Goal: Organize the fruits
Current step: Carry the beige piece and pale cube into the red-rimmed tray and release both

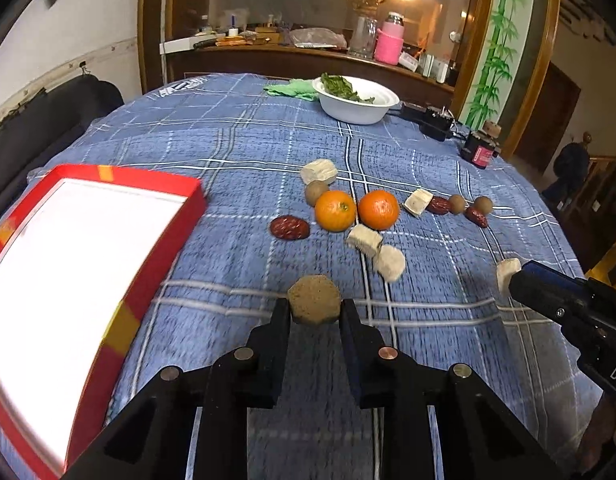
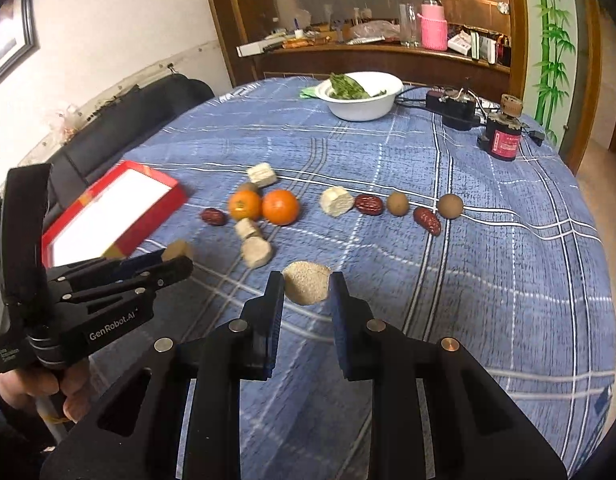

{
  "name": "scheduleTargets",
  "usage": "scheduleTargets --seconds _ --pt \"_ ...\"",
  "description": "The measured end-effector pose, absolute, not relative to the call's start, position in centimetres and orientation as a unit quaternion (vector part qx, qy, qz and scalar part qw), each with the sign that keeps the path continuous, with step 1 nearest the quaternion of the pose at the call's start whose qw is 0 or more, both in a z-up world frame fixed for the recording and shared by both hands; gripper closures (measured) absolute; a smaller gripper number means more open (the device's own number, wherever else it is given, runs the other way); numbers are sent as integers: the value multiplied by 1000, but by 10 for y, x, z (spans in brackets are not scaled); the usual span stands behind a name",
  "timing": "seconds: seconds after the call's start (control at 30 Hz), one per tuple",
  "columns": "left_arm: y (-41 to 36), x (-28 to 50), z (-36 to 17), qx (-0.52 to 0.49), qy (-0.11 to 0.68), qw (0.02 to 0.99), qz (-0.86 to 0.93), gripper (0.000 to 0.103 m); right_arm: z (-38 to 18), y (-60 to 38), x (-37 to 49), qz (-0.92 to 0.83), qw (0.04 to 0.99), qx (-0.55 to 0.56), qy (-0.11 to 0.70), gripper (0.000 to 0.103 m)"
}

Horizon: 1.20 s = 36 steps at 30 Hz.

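Observation:
My left gripper [image 1: 313, 309] is shut on a brown hexagonal chunk [image 1: 313, 294], held just above the blue checked cloth, right of the red box [image 1: 164, 248]. My right gripper [image 2: 306, 286] is shut on a pale grainy chunk [image 2: 306, 280]; in the left wrist view that right gripper [image 1: 515, 280] comes in from the right with its pale chunk [image 1: 505, 274]. On the cloth beyond lie two oranges [image 1: 335, 211] [image 1: 378, 209], red dates [image 1: 290, 227], brown longans [image 1: 315, 192] and several pale chunks [image 1: 389, 263]. The left gripper [image 2: 176, 259] shows at the left of the right wrist view.
The red box [image 2: 164, 204] has a white inside and stands at the table's left. A white bowl [image 1: 355, 110] with green leaves sits at the far side, next to black devices [image 2: 453, 108] and cables. A dark sofa [image 2: 120, 120] lies beyond the left edge.

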<state>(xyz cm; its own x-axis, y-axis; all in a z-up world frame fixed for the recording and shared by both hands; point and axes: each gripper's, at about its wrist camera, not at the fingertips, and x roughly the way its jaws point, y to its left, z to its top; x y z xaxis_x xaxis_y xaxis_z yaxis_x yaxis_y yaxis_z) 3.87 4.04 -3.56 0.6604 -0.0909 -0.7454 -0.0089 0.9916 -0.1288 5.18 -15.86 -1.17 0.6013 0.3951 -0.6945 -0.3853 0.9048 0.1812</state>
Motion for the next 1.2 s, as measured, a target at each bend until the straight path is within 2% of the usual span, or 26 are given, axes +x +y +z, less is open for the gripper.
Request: scheduleTargets --seconds 0.5,1.2 --pt "82 -12 -14 -86 375 923 0 79 7 -113 10 258 894 -19 366 81" --pt "166 -43 0 -136 339 924 112 79 32 -11 -9 355 871 -60 335 81"
